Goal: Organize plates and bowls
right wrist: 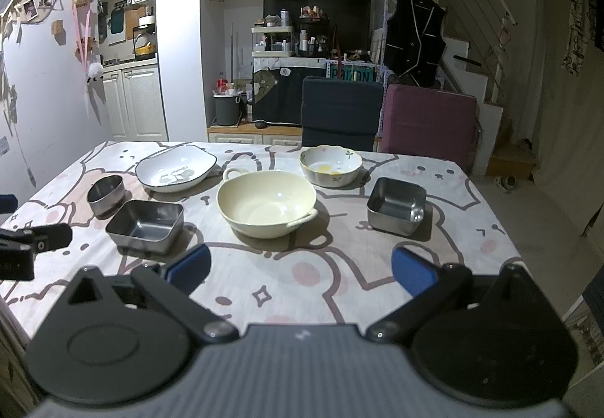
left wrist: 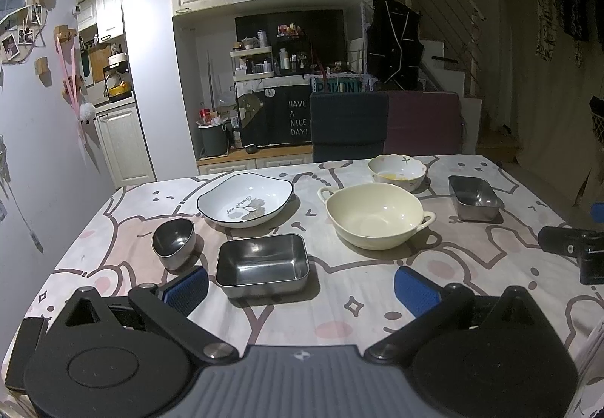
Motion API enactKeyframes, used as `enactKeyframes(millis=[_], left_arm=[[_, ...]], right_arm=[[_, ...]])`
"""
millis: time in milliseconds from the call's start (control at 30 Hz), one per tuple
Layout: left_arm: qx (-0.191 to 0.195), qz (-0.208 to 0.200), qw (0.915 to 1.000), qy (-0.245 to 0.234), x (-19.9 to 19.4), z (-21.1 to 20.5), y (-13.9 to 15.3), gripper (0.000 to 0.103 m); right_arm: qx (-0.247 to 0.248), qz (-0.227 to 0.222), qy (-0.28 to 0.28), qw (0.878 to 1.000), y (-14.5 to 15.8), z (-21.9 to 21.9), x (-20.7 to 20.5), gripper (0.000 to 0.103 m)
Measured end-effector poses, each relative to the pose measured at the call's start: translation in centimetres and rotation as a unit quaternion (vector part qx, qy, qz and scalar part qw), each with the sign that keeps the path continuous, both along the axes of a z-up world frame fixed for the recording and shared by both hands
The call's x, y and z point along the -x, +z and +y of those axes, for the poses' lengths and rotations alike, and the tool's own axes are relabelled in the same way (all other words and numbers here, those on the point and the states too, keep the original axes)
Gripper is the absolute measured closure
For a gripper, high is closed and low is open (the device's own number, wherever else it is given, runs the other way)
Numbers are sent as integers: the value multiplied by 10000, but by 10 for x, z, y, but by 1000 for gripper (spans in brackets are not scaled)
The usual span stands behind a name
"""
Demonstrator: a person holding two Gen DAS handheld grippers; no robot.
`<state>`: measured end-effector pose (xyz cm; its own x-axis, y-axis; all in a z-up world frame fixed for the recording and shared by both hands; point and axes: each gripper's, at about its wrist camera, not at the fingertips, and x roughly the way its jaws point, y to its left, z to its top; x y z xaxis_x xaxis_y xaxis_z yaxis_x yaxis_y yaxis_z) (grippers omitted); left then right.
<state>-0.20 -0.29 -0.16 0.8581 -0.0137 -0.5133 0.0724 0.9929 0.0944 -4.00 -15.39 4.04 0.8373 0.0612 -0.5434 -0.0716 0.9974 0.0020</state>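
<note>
While both the left gripper point(left wrist: 300, 284) and right gripper point(right wrist: 300, 269) hover wide open and empty, stacking the egg-smeared flowered bowl point(right wrist: 331, 166) could soil the cream bowl point(right wrist: 266, 202).

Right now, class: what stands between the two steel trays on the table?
The cream bowl stands between the near-left steel tray and the right steel tray. The right wrist view shows it most plainly; otherwise only bare tablecloth.
</note>
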Motion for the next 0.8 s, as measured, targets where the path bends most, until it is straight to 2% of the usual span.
enactKeyframes(millis=[800], left_arm=[[27, 6, 10000, 8, 3, -6, -1, 0]], right_arm=[[1, 8, 22, 10000, -1, 1, 0, 0]])
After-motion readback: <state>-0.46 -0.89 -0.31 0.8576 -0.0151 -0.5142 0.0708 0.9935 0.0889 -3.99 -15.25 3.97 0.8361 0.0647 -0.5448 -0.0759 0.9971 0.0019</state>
